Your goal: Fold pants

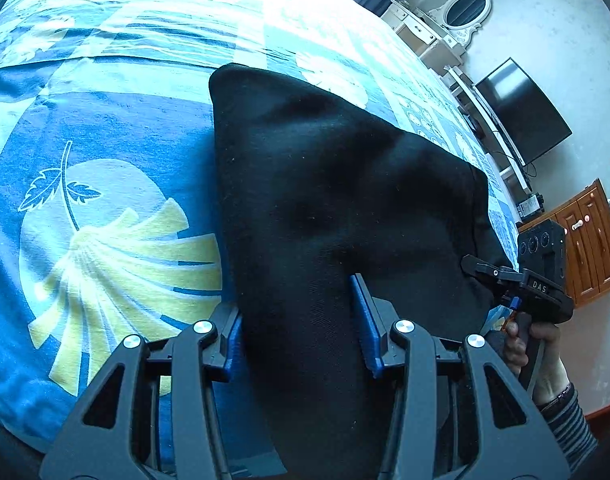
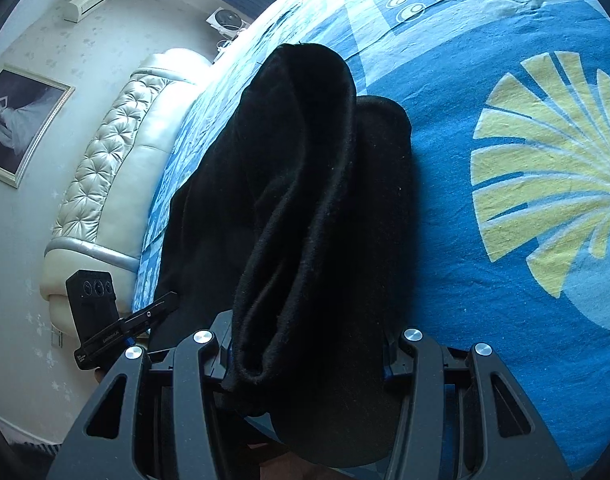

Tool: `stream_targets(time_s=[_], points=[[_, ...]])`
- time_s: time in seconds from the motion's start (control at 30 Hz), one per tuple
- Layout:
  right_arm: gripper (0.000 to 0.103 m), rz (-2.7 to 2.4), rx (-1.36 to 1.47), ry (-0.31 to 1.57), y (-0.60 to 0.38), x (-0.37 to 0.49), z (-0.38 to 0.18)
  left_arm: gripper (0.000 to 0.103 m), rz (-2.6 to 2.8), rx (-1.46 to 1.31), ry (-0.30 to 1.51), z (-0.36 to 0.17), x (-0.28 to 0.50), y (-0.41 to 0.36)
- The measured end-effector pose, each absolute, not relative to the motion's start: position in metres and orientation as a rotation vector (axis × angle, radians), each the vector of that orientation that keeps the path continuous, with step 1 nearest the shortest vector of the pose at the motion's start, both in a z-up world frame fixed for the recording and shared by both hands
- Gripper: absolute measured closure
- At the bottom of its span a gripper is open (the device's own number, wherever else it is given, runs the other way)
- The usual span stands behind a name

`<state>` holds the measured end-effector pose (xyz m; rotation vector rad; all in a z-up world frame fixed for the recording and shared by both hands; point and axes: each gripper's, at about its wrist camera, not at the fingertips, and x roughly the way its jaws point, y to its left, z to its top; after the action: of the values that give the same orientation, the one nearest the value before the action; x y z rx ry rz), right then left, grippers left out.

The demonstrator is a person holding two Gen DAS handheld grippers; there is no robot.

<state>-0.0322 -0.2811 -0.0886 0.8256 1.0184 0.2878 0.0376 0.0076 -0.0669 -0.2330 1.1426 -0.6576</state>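
Pants point(image 1: 325, 208) — one black pair on bedspread point(image 1: 105, 220), two grippers, left point(image 1: 301, 320), right point(image 2: 305, 352) — jaws spread around cloth.

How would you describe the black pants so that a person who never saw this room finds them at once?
Start from the large bed under the blue bedspread with pale yellow leaf prints. The black pants lie on it in folded layers. They are the only plain dark item there, with the left gripper and right gripper around one end.
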Motion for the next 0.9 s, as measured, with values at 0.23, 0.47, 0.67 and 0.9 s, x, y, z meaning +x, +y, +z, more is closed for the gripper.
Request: stream_targets(time_s=[0.23, 0.47, 0.67, 0.9], points=[[0.043, 0.287, 0.825, 0.987, -0.290, -0.035, -0.082, 0.034, -0.661, -0.303, 1.140, -0.074, 0.041, 0.018], [0.038, 0.286, 0.930, 0.921, -0.303, -0.044, -0.086, 0.026, -0.667, -0.320, 1.124, -0.078, 0.042, 0.017], [0.045, 0.279, 0.785, 0.968, -0.275, -0.033, -0.081, 0.041, -0.672, -0.216, 1.079, -0.073, 0.036, 0.009], [0.050, 0.251, 0.753, 0.971, -0.264, -0.028, -0.077, 0.053, -0.661, -0.247, 1.089, -0.072, 0.040, 0.020]])
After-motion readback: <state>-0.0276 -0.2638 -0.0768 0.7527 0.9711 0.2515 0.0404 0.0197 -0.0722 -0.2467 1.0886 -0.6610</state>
